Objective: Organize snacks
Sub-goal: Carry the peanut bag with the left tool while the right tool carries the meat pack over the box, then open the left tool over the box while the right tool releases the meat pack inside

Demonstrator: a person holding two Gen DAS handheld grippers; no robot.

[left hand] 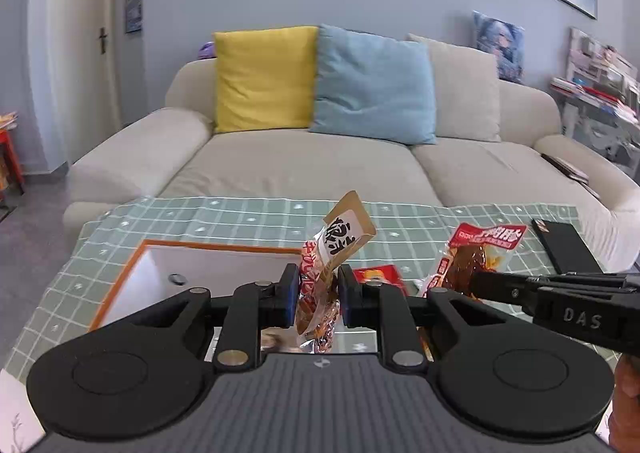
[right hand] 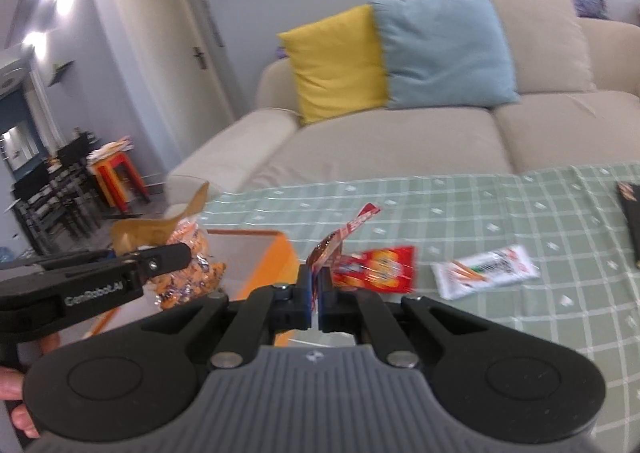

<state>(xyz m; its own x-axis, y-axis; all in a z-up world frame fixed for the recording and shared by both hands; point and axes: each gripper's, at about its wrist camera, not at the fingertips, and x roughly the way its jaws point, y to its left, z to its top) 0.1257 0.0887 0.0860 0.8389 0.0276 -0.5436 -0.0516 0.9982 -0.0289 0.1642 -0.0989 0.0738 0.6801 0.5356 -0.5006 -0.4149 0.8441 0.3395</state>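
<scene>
Both grippers carry snacks above the orange-rimmed box [left hand: 132, 277], prob. to drop in: left gripper [left hand: 319, 295] pinches a brown-topped packet [left hand: 332, 253], right gripper [right hand: 315, 295] nips a red-topped packet [right hand: 340, 237] w/ two left on the tablecloth [right hand: 520, 213].

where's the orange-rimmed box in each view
Left wrist: the orange-rimmed box sits lower left, on the checked cloth just beyond the left gripper.
Right wrist: the box sits at centre, left of the right gripper.
Shared landmark: the yellow cushion on the sofa.
</scene>
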